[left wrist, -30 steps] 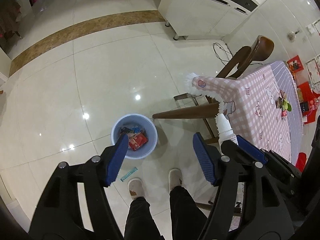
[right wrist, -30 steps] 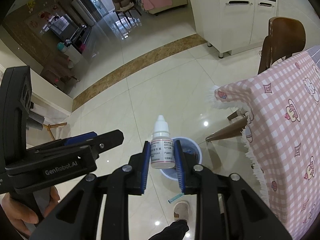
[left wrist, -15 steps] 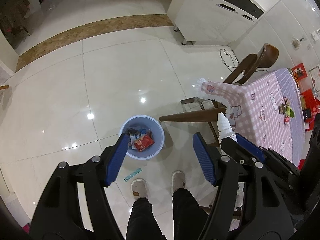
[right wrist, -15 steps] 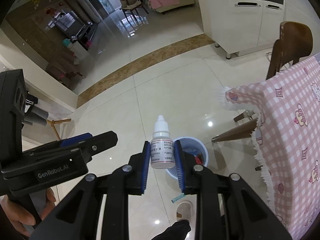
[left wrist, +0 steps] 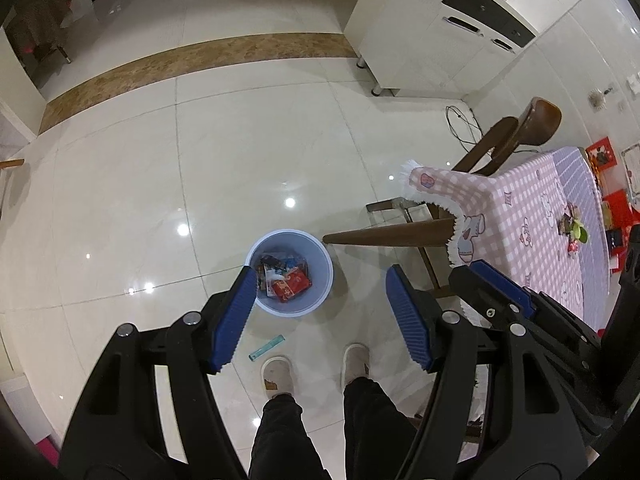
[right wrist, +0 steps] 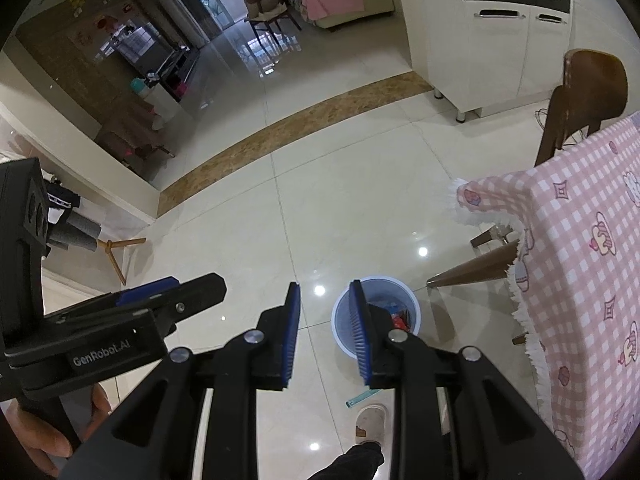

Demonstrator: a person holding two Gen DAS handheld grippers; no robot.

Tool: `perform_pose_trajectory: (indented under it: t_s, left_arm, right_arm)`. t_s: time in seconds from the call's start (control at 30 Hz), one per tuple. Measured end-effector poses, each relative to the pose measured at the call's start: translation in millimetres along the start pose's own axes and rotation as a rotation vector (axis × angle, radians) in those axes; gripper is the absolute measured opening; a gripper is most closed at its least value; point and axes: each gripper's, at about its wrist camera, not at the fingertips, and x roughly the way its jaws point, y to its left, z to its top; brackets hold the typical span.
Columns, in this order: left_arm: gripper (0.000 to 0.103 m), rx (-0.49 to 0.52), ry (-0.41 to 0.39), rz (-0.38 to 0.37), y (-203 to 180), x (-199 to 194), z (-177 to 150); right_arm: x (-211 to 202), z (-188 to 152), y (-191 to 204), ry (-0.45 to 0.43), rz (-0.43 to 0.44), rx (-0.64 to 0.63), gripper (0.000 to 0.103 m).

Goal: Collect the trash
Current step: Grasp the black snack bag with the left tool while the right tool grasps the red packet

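Two hand-held grippers (left wrist: 320, 316) (right wrist: 324, 336) empty; one bin (left wrist: 289, 273); one wrapper (left wrist: 266, 348).

We see tiled floor (left wrist: 248, 168) | brown floor strip (left wrist: 192, 60) | white cabinet (right wrist: 492, 32) against the wall | wooden chair (left wrist: 516, 136) at the table | pink checked tablecloth (right wrist: 580, 248) (fringed edge) | slippers (left wrist: 276, 372) on the floor
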Motion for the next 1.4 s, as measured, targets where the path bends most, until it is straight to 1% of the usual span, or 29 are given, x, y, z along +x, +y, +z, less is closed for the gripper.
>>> perform_pose_trajectory:
  t_s: [0.1, 0.2, 0.23, 0.33, 0.4, 0.43, 0.47, 0.5, 0.53, 0.57, 0.6, 0.63, 0.67, 0.7, 0.73, 0.77, 0.8, 0.83, 0.9, 0.93, 1.07, 1.17, 1.2, 1.27, 1.4]
  left_arm:
    - [0.066, 0.022, -0.001, -0.007, -12, 0, 0]
    - [0.066, 0.054, -0.003, -0.019, -30, -1, 3]
    - [0.066, 0.069, -0.004, -0.028, -39, -1, 4]
    - [0.067, 0.122, -0.001, -0.053, -73, 3, 10]
    - [0.068, 0.18, 0.006, -0.076, -110, 9, 15]
    - [0.068, 0.201, 0.009, -0.084, -123, 12, 16]
    - [0.068, 0.23, 0.011, -0.095, -142, 15, 17]
    - [0.069, 0.274, 0.016, -0.108, -170, 22, 19]
    - [0.069, 0.296, 0.02, -0.114, -186, 26, 20]
    - [0.07, 0.321, 0.026, -0.121, -205, 31, 19]
    - [0.071, 0.349, 0.037, -0.132, -229, 39, 19]
    - [0.072, 0.38, 0.049, -0.139, -254, 48, 17]
    - [0.073, 0.403, 0.055, -0.142, -271, 54, 16]
    - [0.073, 0.441, 0.066, -0.144, -298, 64, 14]
    - [0.073, 0.471, 0.077, -0.147, -321, 74, 12]
    - [0.073, 0.487, 0.085, -0.15, -336, 81, 10]
    - [0.073, 0.506, 0.1, -0.159, -362, 94, 8]
    - [0.073, 0.513, 0.11, -0.164, -375, 101, 8]
    - [0.073, 0.531, 0.131, -0.171, -410, 120, 7]
    - [0.073, 0.54, 0.136, -0.172, -426, 129, 8]
    - [0.073, 0.581, 0.135, -0.17, -481, 166, 12]
    - [0.073, 0.611, 0.154, -0.164, -509, 192, 15]
    - [0.073, 0.619, 0.155, -0.157, -516, 199, 17]
    - [0.073, 0.629, 0.146, -0.149, -525, 207, 21]
    - [0.073, 0.636, 0.118, -0.161, -542, 223, 31]
  right_arm:
    - [-8, -1, -8, -0.01, -0.008, 0.019, 0.025]
    - [-21, -3, -24, -0.034, -0.023, 0.051, 0.025]
    - [-26, -3, -30, -0.041, -0.028, 0.061, 0.025]
    - [-48, -4, -60, -0.082, -0.058, 0.111, 0.031]
    - [-63, -5, -83, -0.108, -0.08, 0.151, 0.032]
    - [-73, -6, -102, -0.123, -0.095, 0.182, 0.032]
    - [-80, -6, -119, -0.134, -0.108, 0.206, 0.033]
    - [-87, -7, -137, -0.145, -0.122, 0.23, 0.033]
    - [-98, -9, -163, -0.161, -0.146, 0.266, 0.033]
    - [-105, -10, -181, -0.17, -0.162, 0.29, 0.033]
    - [-111, -12, -196, -0.179, -0.175, 0.308, 0.034]
    - [-123, -14, -223, -0.194, -0.201, 0.339, 0.036]
    - [-128, -17, -238, -0.2, -0.215, 0.355, 0.038]
    - [-136, -19, -264, -0.211, -0.238, 0.383, 0.039]
    - [-140, -22, -279, -0.217, -0.251, 0.401, 0.039]
    - [-145, -24, -302, -0.221, -0.269, 0.426, 0.039]
    - [-148, -26, -317, -0.22, -0.28, 0.443, 0.039]
    - [-153, -28, -343, -0.218, -0.294, 0.475, 0.039]
    - [-158, -31, -375, -0.218, -0.315, 0.516, 0.04]
    - [-161, -33, -399, -0.22, -0.33, 0.543, 0.041]
    - [-159, -35, -454, -0.21, -0.349, 0.606, 0.042]
    - [-154, -33, -485, -0.201, -0.345, 0.634, 0.042]
    - [-152, -31, -489, -0.2, -0.343, 0.64, 0.042]
    - [-147, -27, -502, -0.2, -0.333, 0.656, 0.042]
    - [-138, -20, -520, -0.199, -0.315, 0.674, 0.043]
